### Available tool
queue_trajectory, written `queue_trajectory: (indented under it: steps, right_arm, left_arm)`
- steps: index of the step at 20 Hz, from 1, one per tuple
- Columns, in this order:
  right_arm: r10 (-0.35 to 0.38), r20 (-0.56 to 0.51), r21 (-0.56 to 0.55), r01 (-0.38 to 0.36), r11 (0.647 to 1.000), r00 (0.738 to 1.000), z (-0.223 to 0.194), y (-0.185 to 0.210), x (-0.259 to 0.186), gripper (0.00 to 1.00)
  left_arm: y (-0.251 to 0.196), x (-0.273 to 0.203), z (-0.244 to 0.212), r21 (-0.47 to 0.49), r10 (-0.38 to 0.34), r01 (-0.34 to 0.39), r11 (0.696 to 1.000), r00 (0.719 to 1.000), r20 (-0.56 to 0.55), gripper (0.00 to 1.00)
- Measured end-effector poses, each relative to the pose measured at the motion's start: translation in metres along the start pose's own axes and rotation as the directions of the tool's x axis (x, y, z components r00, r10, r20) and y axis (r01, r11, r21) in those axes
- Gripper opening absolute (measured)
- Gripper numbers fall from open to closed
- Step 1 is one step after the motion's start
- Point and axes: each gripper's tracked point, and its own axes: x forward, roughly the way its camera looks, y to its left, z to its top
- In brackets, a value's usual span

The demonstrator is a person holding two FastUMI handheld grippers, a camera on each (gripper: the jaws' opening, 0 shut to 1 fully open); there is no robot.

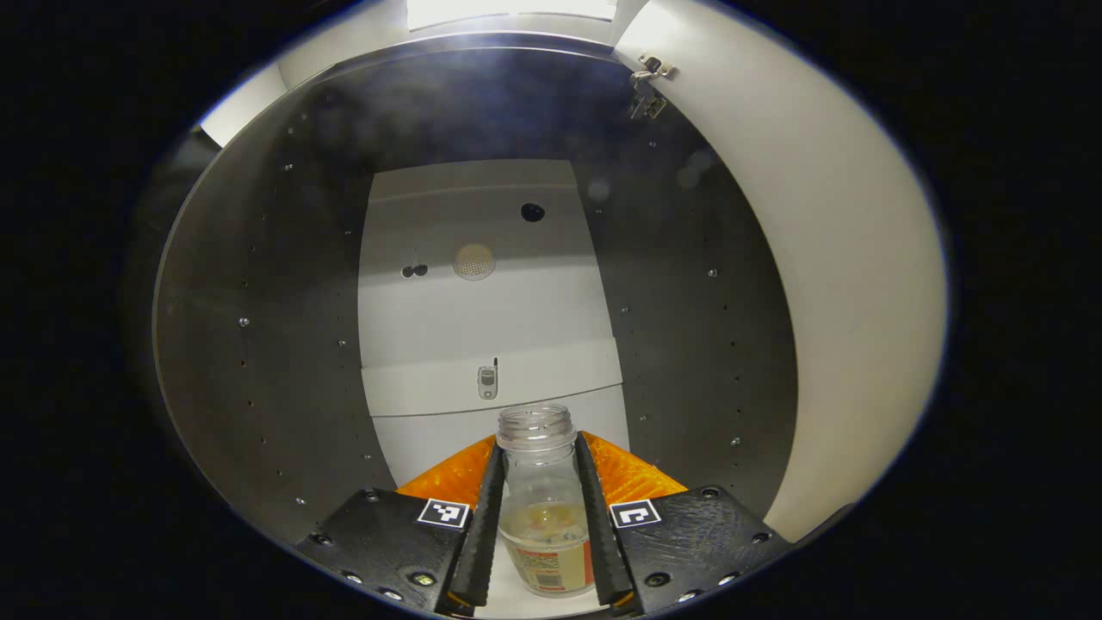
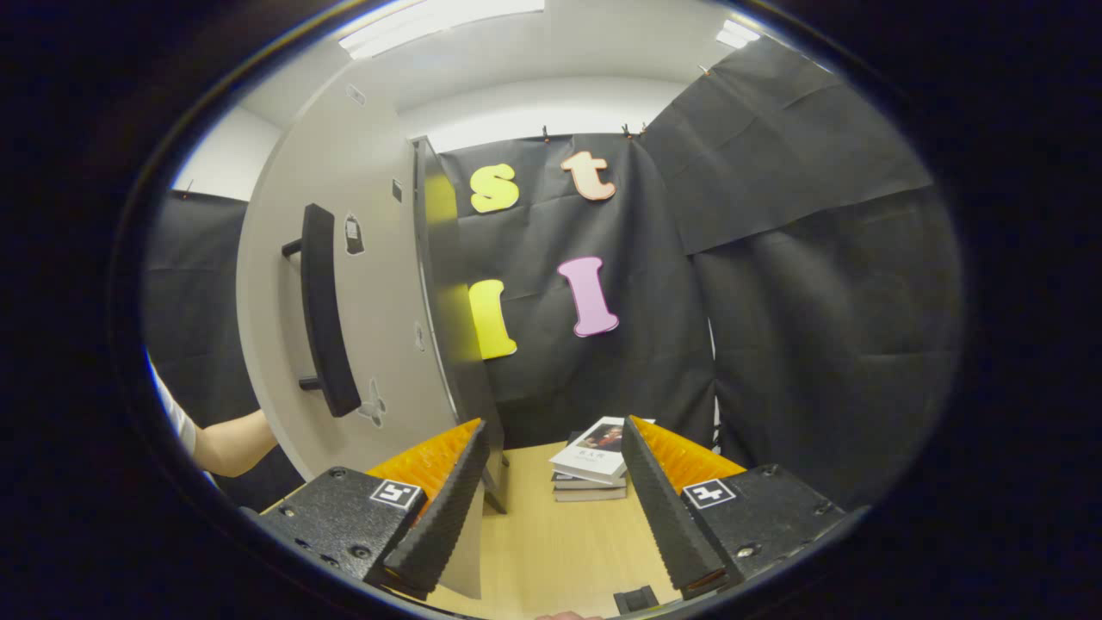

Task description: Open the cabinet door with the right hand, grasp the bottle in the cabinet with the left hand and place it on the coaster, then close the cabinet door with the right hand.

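In the left gripper view I look into the cabinet. A clear, uncapped bottle (image 1: 542, 508) with a paper label and a little yellowish liquid stands on the cabinet's white floor. My left gripper (image 1: 538, 443) is shut on it, one finger pressed against each side. The open cabinet door (image 1: 848, 284) shows its pale inner face to the right, with a hinge (image 1: 647, 86) at the top. In the right gripper view the same cabinet door (image 2: 379, 327) stands open at the left with its black bar handle (image 2: 325, 310). My right gripper (image 2: 553, 426) is open just right of the door's edge, holding nothing.
The cabinet has dark side walls (image 1: 275, 344) and a white back panel (image 1: 482, 301). A stack of books (image 2: 594, 469) lies on the wooden table (image 2: 551, 542) in front of the black cloth wall. A person's forearm (image 2: 232, 443) reaches in behind the door at the left.
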Motion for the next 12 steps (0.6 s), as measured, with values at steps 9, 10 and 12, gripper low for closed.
queue_trajectory:
  steps: [9, 10, 12]
  right_arm:
    - [0.064, 0.049, -0.014, -0.063, 0.998, 0.997, 0.019, 0.023, 0.008, 0.95]
    - [0.067, 0.057, -0.020, -0.066, 0.998, 0.996, 0.022, 0.025, 0.008, 0.95]
    - [0.077, 0.074, -0.035, -0.075, 0.997, 0.994, 0.026, 0.030, 0.007, 0.95]
  left_arm:
    - [0.034, -0.098, 0.013, -0.043, 0.076, -0.074, 0.996, 0.995, 0.057, 0.45]
    - [0.042, -0.109, 0.008, -0.040, 0.097, -0.095, 0.995, 0.994, 0.052, 0.45]
    - [0.061, -0.136, -0.003, -0.014, 0.155, -0.155, 0.988, 0.987, 0.048, 0.45]
